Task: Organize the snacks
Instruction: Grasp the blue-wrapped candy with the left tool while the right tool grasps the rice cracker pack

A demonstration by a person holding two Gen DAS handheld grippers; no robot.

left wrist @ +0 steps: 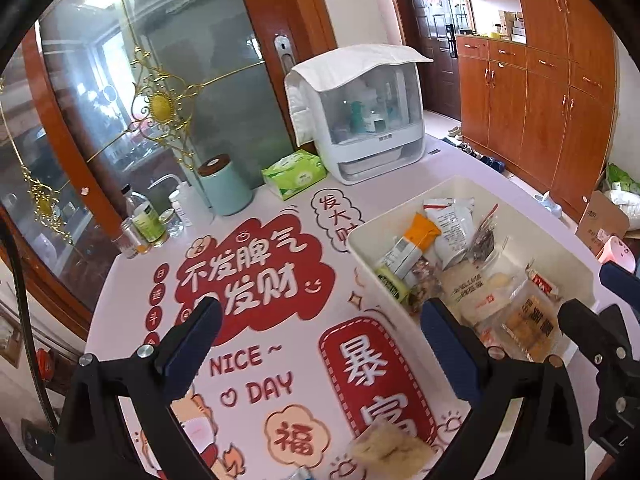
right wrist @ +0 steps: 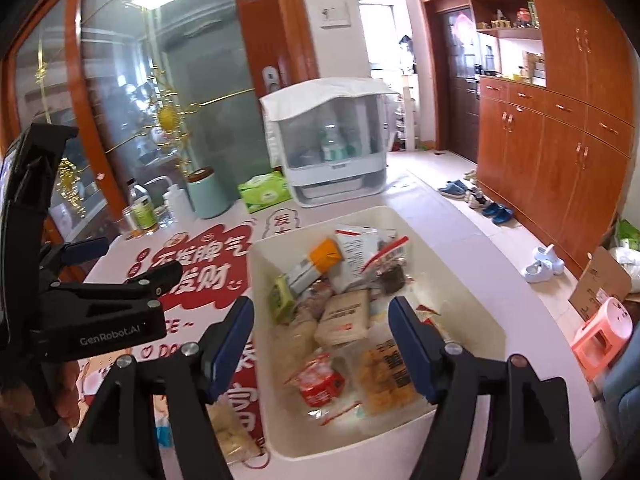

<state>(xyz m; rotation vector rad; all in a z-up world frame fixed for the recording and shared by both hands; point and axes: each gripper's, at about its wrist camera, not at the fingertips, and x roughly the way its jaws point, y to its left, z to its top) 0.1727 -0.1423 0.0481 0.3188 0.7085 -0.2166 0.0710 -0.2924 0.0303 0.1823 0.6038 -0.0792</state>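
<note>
We hold our left gripper point(left wrist: 320, 320) and right gripper point(right wrist: 322, 320) with jaws wide and holding nothing — the right one over the white bin point(right wrist: 472, 312) full of snacks point(right wrist: 344, 316) on the counter point(left wrist: 280, 280), one pale snack point(left wrist: 390, 448) lying near, left of the bin.

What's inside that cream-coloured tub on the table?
The cream tub holds a heap of wrapped snacks: an orange-topped packet, a small green one, a beige pack, a red pack and a clear bag of golden biscuits. Whatever lies beneath the heap is covered.
</note>
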